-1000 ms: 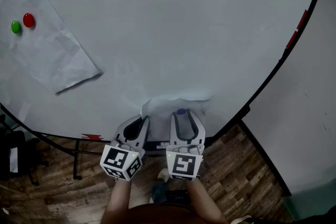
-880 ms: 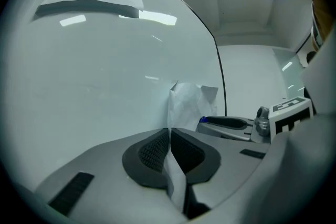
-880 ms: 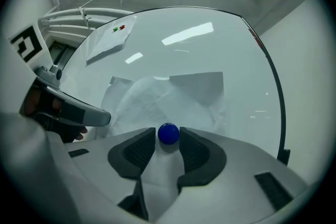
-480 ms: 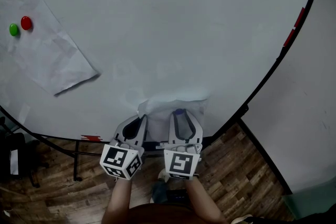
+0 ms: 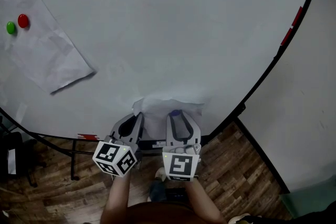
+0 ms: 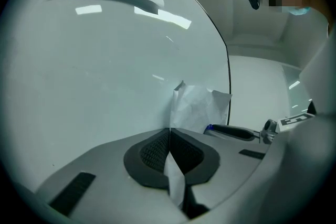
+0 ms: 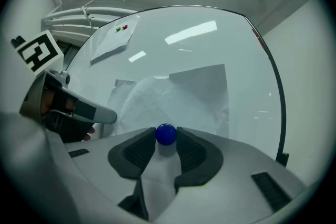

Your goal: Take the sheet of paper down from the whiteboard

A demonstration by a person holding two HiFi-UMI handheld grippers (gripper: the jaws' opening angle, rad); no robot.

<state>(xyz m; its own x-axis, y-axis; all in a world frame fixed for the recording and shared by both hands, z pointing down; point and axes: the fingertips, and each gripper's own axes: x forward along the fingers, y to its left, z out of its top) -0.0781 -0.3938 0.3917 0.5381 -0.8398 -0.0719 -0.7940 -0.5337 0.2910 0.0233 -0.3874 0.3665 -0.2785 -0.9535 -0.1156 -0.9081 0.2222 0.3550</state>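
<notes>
Your left gripper [image 6: 169,139] had its jaws clamped on the paper [image 6: 202,107] low on the whiteboard [image 5: 184,23], while the right gripper [image 7: 167,140], jaws just eased wider, pinched the blue magnet [image 7: 166,134] pinning it, so tugging early could've torn it.

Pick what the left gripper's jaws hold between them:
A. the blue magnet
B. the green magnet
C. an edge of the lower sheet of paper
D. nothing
C: in the left gripper view, the left gripper has its jaws together on a white strip that is the edge of the lower sheet of paper.
</notes>
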